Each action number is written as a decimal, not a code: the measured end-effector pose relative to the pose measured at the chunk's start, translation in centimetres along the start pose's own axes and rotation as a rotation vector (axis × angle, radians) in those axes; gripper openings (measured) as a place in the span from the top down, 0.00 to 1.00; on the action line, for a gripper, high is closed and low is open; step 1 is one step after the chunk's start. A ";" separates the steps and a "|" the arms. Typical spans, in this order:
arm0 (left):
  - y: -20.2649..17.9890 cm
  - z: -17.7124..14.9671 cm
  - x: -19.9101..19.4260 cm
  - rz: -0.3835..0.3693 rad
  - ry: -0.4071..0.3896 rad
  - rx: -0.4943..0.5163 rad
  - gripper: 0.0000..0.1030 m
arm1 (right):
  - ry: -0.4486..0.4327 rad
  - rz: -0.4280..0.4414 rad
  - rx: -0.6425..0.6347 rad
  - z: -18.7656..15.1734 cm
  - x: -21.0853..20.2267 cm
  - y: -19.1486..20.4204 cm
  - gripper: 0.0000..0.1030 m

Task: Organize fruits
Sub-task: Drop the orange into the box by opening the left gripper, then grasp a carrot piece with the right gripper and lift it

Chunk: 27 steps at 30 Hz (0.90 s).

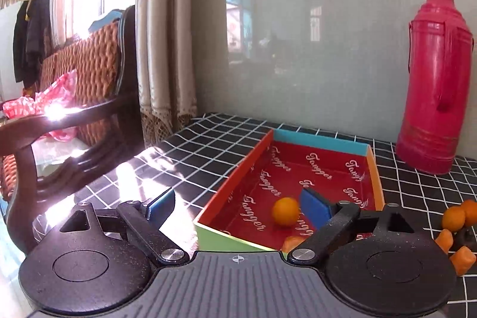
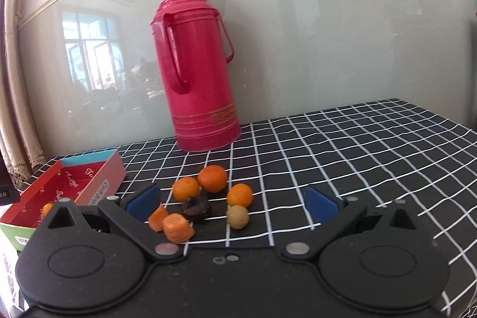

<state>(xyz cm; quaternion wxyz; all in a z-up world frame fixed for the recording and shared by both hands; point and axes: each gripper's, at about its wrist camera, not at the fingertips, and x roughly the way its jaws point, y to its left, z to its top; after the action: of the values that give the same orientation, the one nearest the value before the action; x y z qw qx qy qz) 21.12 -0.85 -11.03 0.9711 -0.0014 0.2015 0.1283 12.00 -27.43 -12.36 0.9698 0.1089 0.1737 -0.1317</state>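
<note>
A shallow red-lined box (image 1: 325, 166) lies on the checked tablecloth; it also shows in the right wrist view (image 2: 71, 184) at the left. One orange (image 1: 286, 211) lies inside it, with a carrot piece (image 1: 293, 243) at its near wall. My left gripper (image 1: 238, 204) is open and empty over the box's near left corner. A pile of fruit lies right of the box: three oranges (image 2: 212, 178), two carrot chunks (image 2: 178, 228), a dark piece (image 2: 196, 207) and a pale round fruit (image 2: 237, 216). My right gripper (image 2: 232, 201) is open and empty, its fingers either side of the pile.
A tall red thermos (image 2: 196, 70) stands at the back against the glossy wall; it also shows in the left wrist view (image 1: 432, 79). A dark wooden chair (image 1: 68, 121) with a woven cushion stands off the table's left edge. Checked cloth (image 2: 372, 145) extends right.
</note>
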 end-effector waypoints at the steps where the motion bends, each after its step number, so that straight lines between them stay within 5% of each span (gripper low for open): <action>1: 0.4 0.0 -0.4 0.004 -0.013 0.003 0.11 | 0.006 0.009 -0.006 -0.1 0.2 0.4 0.06; 8: 3.4 -0.4 -2.5 0.046 -0.065 -0.001 0.04 | 0.095 0.085 -0.078 -1.0 2.8 3.8 0.10; 12: 5.3 -0.7 -2.2 0.090 -0.055 -0.012 0.03 | 0.173 0.074 -0.072 -1.4 4.9 4.5 0.31; 17: 8.1 -0.7 -1.4 0.142 -0.035 -0.076 0.03 | 0.233 0.055 -0.017 -1.8 7.0 4.4 0.39; 21: 9.4 -0.6 -1.0 0.159 -0.023 -0.114 0.03 | 0.251 0.029 -0.035 -2.1 8.1 4.8 0.64; 27: 9.9 -0.9 -0.9 0.177 -0.026 -0.104 0.02 | 0.247 0.023 -0.060 -2.3 8.5 5.2 0.74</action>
<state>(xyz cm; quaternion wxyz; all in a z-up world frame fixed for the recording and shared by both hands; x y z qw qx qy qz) 17.46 8.47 -11.00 0.9570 -0.0325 0.1812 0.2240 20.50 -23.76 -16.67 0.9454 0.0972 0.2944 -0.1007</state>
